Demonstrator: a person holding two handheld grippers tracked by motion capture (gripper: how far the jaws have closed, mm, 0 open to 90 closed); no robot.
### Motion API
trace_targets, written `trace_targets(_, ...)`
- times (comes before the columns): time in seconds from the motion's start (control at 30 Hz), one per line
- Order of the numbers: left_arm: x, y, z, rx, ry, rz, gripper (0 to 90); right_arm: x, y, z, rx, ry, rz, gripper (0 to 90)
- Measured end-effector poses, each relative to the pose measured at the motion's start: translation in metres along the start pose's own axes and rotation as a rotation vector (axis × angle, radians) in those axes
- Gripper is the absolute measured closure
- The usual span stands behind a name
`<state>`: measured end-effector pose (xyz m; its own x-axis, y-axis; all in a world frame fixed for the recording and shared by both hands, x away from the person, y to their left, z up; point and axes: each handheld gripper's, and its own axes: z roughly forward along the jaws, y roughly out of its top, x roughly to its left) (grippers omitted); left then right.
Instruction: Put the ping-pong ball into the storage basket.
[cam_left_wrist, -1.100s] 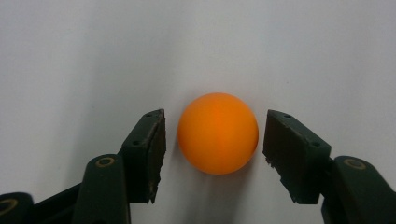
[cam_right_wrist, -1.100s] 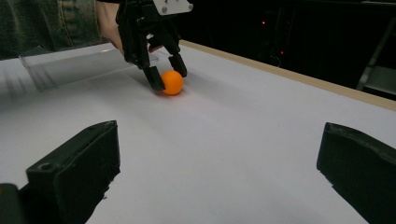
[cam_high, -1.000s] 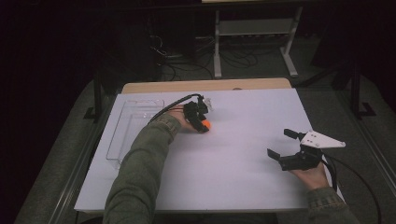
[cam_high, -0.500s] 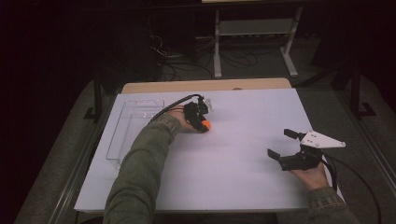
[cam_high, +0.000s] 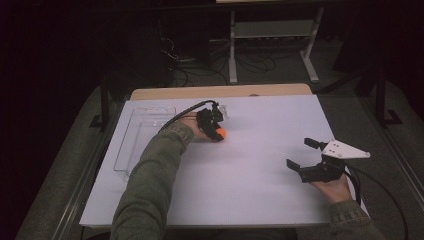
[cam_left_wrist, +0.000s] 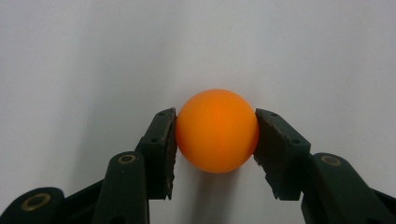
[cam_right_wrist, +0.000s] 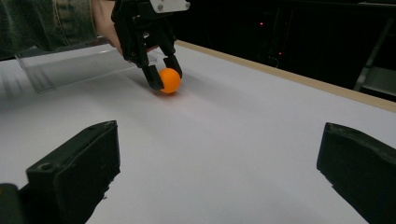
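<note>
An orange ball (cam_left_wrist: 216, 130) rests on the white tabletop (cam_high: 260, 130), seen small in the high view as the ball (cam_high: 220, 133) near the table's middle left. My left gripper (cam_left_wrist: 215, 140) points down at it with both pads pressed on the ball's sides, shut on it after its jaws closed in. The right gripper view shows that left gripper (cam_right_wrist: 164, 74) clamped on the ball (cam_right_wrist: 169, 80). My right gripper (cam_high: 301, 154) sits low at the table's right with its jaws wide apart and nothing between them.
A clear plastic tray (cam_high: 145, 137) lies on the left part of the table, beside my left forearm. A wooden table edge (cam_high: 220, 92) runs along the back. A metal stand (cam_high: 272, 30) and cables stand on the dark floor beyond.
</note>
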<state>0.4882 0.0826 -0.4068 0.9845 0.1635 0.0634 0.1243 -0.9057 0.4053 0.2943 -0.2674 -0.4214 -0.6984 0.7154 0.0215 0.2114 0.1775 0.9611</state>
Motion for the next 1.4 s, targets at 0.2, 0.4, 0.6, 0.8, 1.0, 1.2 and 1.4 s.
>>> trace_targets(0.2,-0.001,0.0,-0.006,-0.002,0.001,0.0,50.2,0.0,0.0,0.0,-0.001,0.0,0.001,0.0)
trace_targets(0.4,-0.006,0.003,-0.014,-0.01,0.012,0.015,50.3,0.0,0.0,0.0,-0.004,0.001,-0.002,0.0)
trace_targets(0.6,-0.009,0.004,-0.025,-0.018,0.022,0.019,50.3,0.001,0.001,-0.001,-0.008,0.0,-0.004,0.0)
trace_targets(0.8,-0.01,0.003,-0.035,-0.024,0.04,0.021,50.3,0.001,0.001,0.0,-0.004,0.0,-0.004,0.0)
trace_targets(1.0,-0.012,0.001,-0.048,-0.031,0.057,0.019,50.4,0.002,0.001,0.001,-0.005,0.002,-0.004,0.0)
trace_targets(1.2,-0.014,0.001,-0.06,-0.043,0.075,0.021,50.4,0.002,0.001,0.001,-0.002,0.003,-0.004,0.0)
trace_targets(1.4,-0.017,-0.001,-0.07,-0.041,0.089,0.02,50.4,0.002,0.001,0.001,-0.001,0.004,-0.004,0.0)
